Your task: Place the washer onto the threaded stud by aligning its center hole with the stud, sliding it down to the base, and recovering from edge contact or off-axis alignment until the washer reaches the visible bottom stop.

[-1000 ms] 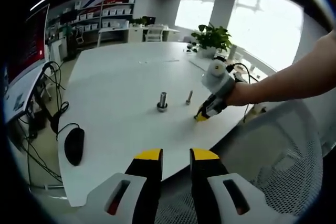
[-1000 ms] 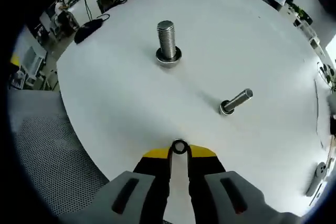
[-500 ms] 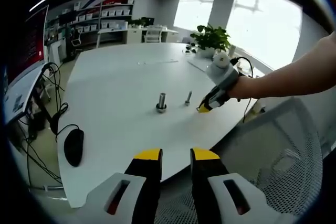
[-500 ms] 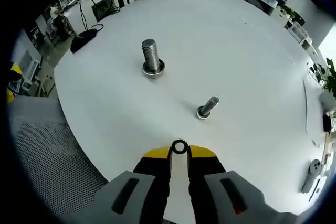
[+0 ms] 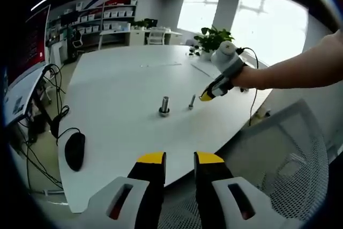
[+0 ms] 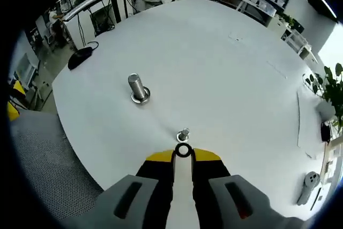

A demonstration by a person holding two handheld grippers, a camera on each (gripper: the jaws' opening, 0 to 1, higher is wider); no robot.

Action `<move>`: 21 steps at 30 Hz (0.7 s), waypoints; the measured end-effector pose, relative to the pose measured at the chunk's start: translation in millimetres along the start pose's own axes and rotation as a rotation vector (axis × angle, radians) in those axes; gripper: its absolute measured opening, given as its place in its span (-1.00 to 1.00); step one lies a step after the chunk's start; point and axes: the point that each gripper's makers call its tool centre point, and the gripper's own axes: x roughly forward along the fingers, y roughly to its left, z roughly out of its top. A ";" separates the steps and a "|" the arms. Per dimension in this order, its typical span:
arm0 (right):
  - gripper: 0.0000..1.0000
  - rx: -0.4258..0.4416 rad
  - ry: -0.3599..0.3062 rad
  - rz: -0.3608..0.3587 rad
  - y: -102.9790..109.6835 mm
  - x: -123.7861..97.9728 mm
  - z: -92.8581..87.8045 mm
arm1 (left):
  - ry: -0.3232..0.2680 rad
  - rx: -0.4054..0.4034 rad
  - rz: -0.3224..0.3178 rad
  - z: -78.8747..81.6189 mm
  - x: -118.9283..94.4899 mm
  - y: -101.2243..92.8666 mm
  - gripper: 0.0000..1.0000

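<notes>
A small steel washer [image 6: 183, 150] is pinched at the tips of my right gripper [image 6: 183, 154], which is shut on it. Just beyond the washer stands the thin threaded stud [image 6: 184, 133], seen almost end-on from above. A thicker bolt [image 6: 139, 89] stands upright to its left on the white table [image 6: 241, 68]. In the left gripper view the right gripper [image 5: 206, 96] hangs in a person's hand above the table, a little right of the thin stud [image 5: 192, 102] and the thick bolt [image 5: 164, 105]. My left gripper [image 5: 180, 159] is open, held back off the table's near edge.
A black mouse [image 5: 75, 149] lies near the table's left edge, its cable running off the side. A mesh chair [image 5: 289, 159] stands to the right of the table. A potted plant [image 5: 211, 38] and a small white device [image 6: 305, 186] sit at the far side.
The right gripper has risen with the washer and swung over the thin stud, so the stud now sits just beyond the washer. The left gripper has stayed in place.
</notes>
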 end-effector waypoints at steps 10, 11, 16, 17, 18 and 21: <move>-0.73 -0.045 -0.004 -0.011 -8.4 7.9 14.2 | 0.000 -0.002 -0.002 -0.2 -0.3 -1.5 -0.63; -0.73 -0.047 -0.002 -0.011 -8.2 9.4 15.2 | 0.000 -0.002 -0.003 -0.2 -0.2 -1.7 -0.63; -0.73 -0.060 0.001 -0.013 -14.3 15.0 17.5 | 0.002 -0.003 -0.001 -1.5 0.2 0.1 -0.63; -0.73 -0.059 0.003 -0.012 -9.9 14.3 17.3 | 0.002 -0.001 -0.003 -1.7 0.4 -0.1 -0.64; -0.73 -0.060 0.004 -0.013 -9.6 14.5 17.0 | 0.004 0.001 -0.004 -1.7 0.4 -0.9 -0.64; -0.73 -0.058 0.004 -0.018 -10.0 13.2 16.9 | 0.009 0.003 -0.005 -1.9 0.4 -2.3 -0.64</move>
